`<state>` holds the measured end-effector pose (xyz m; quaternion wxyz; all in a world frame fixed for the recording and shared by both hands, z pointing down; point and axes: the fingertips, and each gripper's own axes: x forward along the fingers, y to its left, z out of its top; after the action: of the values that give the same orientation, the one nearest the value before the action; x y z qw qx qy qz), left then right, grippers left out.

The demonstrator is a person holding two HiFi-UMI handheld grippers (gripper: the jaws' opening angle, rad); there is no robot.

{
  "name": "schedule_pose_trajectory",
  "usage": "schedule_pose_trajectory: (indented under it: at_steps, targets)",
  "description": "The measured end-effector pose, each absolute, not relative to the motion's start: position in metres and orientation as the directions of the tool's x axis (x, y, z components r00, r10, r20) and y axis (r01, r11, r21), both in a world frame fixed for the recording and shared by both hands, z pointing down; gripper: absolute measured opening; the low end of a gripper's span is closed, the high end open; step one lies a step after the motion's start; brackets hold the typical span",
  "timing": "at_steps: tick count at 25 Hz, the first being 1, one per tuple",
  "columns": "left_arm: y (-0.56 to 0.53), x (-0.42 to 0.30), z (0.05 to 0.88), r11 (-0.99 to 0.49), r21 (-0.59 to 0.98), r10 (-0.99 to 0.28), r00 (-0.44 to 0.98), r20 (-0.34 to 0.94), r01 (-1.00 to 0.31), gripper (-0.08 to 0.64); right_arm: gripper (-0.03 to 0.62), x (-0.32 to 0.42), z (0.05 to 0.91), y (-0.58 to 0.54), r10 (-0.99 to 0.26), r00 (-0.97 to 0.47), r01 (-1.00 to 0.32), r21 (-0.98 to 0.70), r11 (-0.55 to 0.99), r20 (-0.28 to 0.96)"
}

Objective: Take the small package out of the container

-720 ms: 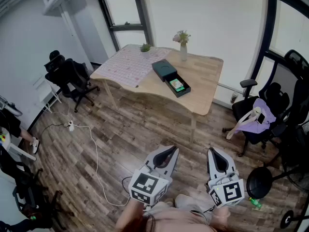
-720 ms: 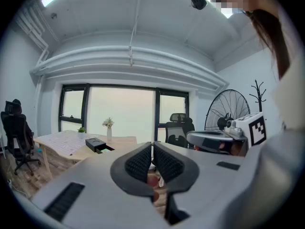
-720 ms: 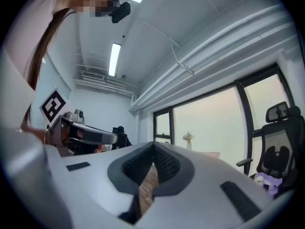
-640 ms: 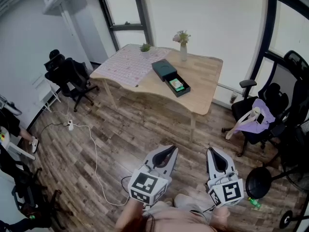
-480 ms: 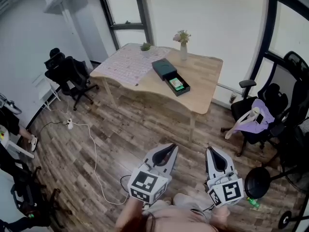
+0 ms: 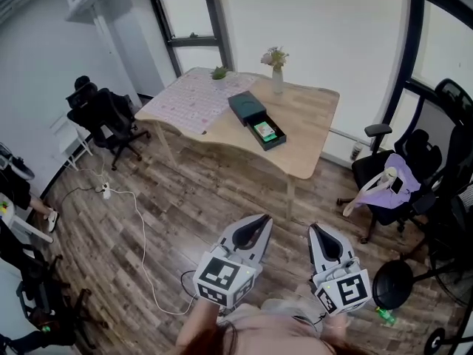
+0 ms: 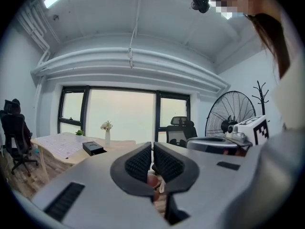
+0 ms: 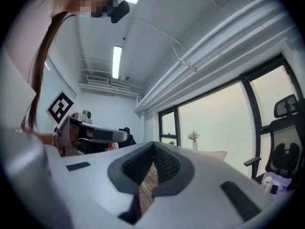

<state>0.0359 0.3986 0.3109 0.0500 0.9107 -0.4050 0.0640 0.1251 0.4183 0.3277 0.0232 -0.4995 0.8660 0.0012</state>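
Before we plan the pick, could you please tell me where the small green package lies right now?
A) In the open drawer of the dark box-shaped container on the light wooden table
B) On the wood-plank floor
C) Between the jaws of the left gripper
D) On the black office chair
A: the head view shows the small green package lying in the open drawer of the dark box-shaped container on the light wooden table.
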Motion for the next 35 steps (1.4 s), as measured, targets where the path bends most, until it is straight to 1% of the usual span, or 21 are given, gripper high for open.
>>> schedule_pose_trajectory:
  at_steps: [11, 16, 20, 23, 35]
  targets:
    - [0.367, 0.047, 0.316, -0.649, 0.044, -0.742, 0.645, 0.182, -0.759, 0.018, 0.000, 0.137, 0.332, 0.385, -0.855, -0.517, -0.855, -0.035, 0.518, -0.045]
    - [0.336, 0.049, 0.321, -0.654, 0.052, -0.737, 0.651, 0.183, -0.755, 0.018, 0.000, 0.138, 0.332, 0.358, -0.859, -0.509, -0.859, -0.033, 0.511, -0.050]
    - [0.304, 0.049, 0.318, -0.662, 0.051, -0.732, 0.660, 0.170, -0.748, 0.018, 0.000, 0.136, 0.332, 0.327, -0.868, -0.495, -0.868, 0.000, 0.496, -0.039]
    - [0.280, 0.043, 0.315, -0.662, 0.055, -0.733, 0.661, 0.162, -0.747, 0.018, 0.000, 0.130, 0.332, 0.300, -0.877, -0.479, -0.877, 0.044, 0.478, -0.021]
    - [0.179, 0.000, 0.316, -0.646, 0.076, -0.746, 0.649, 0.149, -0.759, 0.018, 0.000, 0.094, 0.333, 0.198, -0.891, -0.453, -0.884, 0.113, 0.453, 0.025]
